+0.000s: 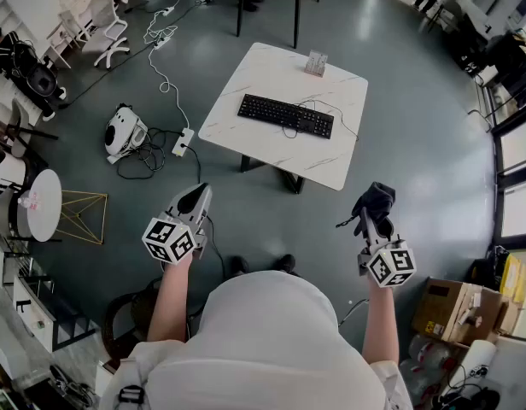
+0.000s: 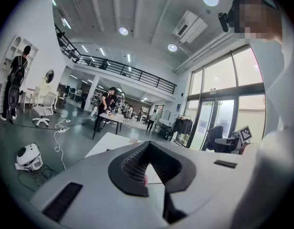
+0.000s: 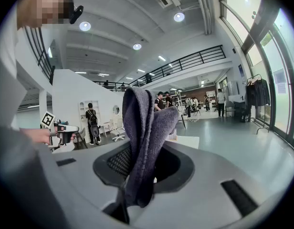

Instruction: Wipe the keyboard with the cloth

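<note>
The cloth (image 3: 143,142), soft, light and floppy, hangs bunched in the clamped right gripper (image 1: 374,227), well short of the keyboard (image 1: 285,115); the left gripper (image 1: 195,200) is closed and empty, so that bunch grip probably suits wiping.

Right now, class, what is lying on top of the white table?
On the table lie a black keyboard and a small object near the far edge, too small to identify. Whatever is beneath the keyboard is covered.
</note>
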Demonstrator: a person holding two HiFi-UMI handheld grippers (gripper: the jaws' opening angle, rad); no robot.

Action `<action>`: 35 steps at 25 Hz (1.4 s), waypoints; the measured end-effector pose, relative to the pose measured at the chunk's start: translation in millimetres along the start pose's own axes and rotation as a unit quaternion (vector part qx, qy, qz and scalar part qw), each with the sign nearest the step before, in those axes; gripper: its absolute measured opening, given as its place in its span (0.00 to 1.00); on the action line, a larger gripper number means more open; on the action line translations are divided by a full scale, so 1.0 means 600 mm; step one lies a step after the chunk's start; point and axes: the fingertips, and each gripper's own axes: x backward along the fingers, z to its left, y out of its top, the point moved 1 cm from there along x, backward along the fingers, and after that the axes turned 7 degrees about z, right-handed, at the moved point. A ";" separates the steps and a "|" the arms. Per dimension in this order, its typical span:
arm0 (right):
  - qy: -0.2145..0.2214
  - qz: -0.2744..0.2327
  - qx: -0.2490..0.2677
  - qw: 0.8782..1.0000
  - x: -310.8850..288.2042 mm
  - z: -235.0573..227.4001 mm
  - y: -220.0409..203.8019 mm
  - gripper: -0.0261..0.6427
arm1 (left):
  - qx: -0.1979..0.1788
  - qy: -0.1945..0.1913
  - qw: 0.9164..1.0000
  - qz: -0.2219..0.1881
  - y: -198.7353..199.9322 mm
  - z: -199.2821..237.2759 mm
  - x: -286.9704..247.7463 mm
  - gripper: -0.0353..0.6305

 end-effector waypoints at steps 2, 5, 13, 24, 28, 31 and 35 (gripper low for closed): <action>0.001 0.000 0.000 1.000 -0.004 0.003 0.002 0.21 | 0.001 0.000 1.000 0.001 0.001 0.004 -0.001 0.07; 0.002 0.000 0.000 1.000 -0.006 0.006 0.003 0.21 | -0.002 0.001 1.000 0.003 0.000 0.005 -0.001 0.07; 0.012 0.009 -0.002 1.000 -0.008 0.001 -0.005 0.21 | -0.003 0.002 1.000 0.007 -0.004 -0.005 -0.004 0.07; 0.036 0.011 -0.009 0.999 -0.008 -0.031 -0.009 0.21 | -0.003 0.016 1.000 0.012 -0.013 -0.034 -0.023 0.07; 0.046 0.009 -0.009 0.999 -0.010 -0.057 -0.003 0.21 | -0.003 0.023 1.000 0.009 -0.017 -0.053 -0.038 0.07; 0.055 0.009 -0.006 0.998 -0.012 -0.074 -0.002 0.21 | -0.001 0.030 1.000 0.005 -0.022 -0.068 -0.049 0.07; 0.069 0.013 -0.001 0.998 -0.013 -0.094 -0.006 0.21 | 0.001 0.040 0.999 0.002 -0.032 -0.088 -0.061 0.07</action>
